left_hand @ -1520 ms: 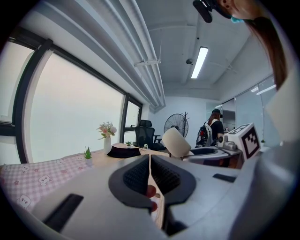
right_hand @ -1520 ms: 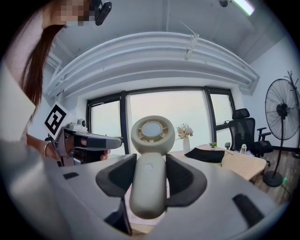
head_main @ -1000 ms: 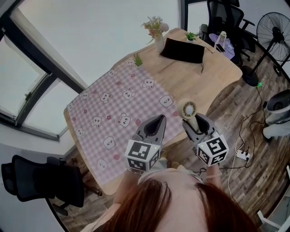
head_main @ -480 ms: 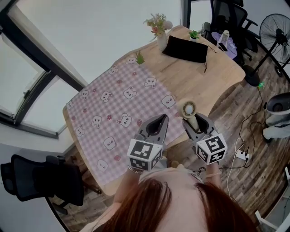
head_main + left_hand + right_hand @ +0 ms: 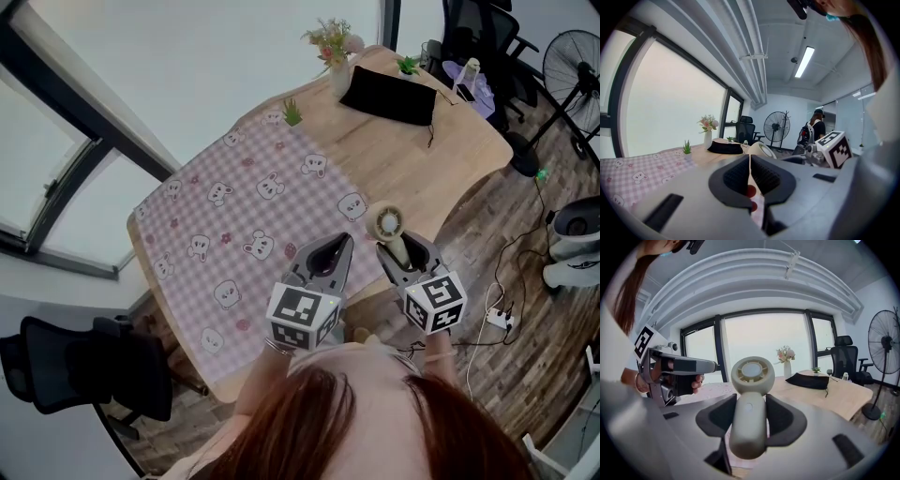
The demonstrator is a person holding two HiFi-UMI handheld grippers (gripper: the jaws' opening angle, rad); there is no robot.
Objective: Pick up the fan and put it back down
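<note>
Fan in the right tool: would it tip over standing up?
Probably: the fan has a big round head above a narrow handle, so looks top-heavy. Seems stiff and light: the right tool holds it by the handle alone.

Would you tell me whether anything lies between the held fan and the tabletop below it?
Nothing visible does. The handheld fan, clamped in the right gripper, hangs over bare wood near the edge of the table; the checked cloth lies beside it.
</note>
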